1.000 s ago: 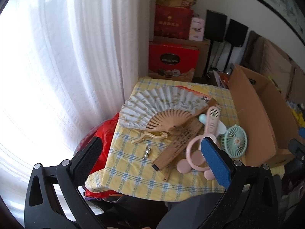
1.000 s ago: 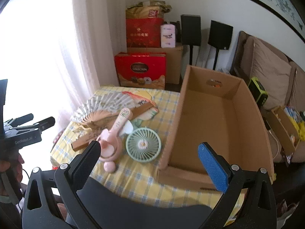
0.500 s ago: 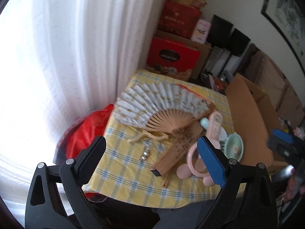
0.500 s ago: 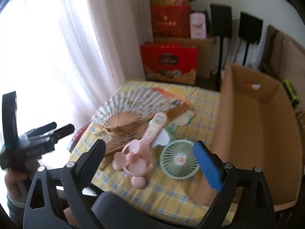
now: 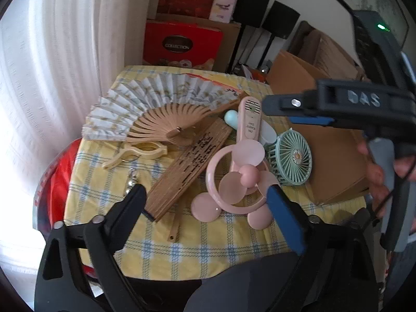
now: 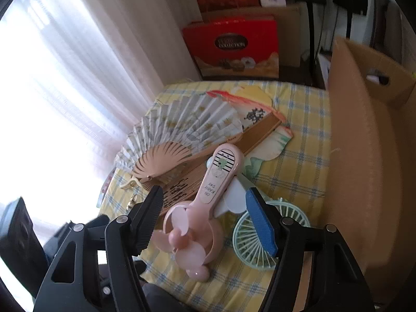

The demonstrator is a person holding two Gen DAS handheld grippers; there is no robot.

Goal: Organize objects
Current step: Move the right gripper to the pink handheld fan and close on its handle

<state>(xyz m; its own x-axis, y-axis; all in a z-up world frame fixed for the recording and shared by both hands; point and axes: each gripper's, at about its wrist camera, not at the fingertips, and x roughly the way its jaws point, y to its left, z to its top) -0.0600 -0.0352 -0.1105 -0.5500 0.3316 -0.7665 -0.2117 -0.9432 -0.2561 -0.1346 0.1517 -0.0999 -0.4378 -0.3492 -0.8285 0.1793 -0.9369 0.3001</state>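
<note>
1. the pink handheld fan (image 6: 208, 208) carries a label on its handle reading "oh! sunny day" as best i can read it; the red box (image 6: 234, 46) far beyond both grippers reads "collection", and the right gripper's body, seen from the left wrist, bears raised letters "das".
2. the right gripper (image 6: 205, 218) has its jaws apart; they have just been closing. the pink fan's handle lies between the fingers, and no pad presses on it.
3. the left gripper (image 5: 208, 208) has its jaws wide apart, also just narrowing. the pink fan's round head (image 5: 234, 179) sits between its fingertips, untouched, with nothing held.
4. both grippers tilt steeply down toward the yellow checked tablecloth (image 5: 208, 247). a hand (image 5: 382, 171) grips the right gripper's handle at the right edge of the left wrist view.
5. just right of the right gripper's blue finger lies a green round fan (image 6: 249, 244); ahead of both lie a closed wooden fan (image 5: 192, 166) and an open paper fan (image 5: 156, 98).
6. a cardboard box (image 6: 364, 143) stands to the right.
</note>
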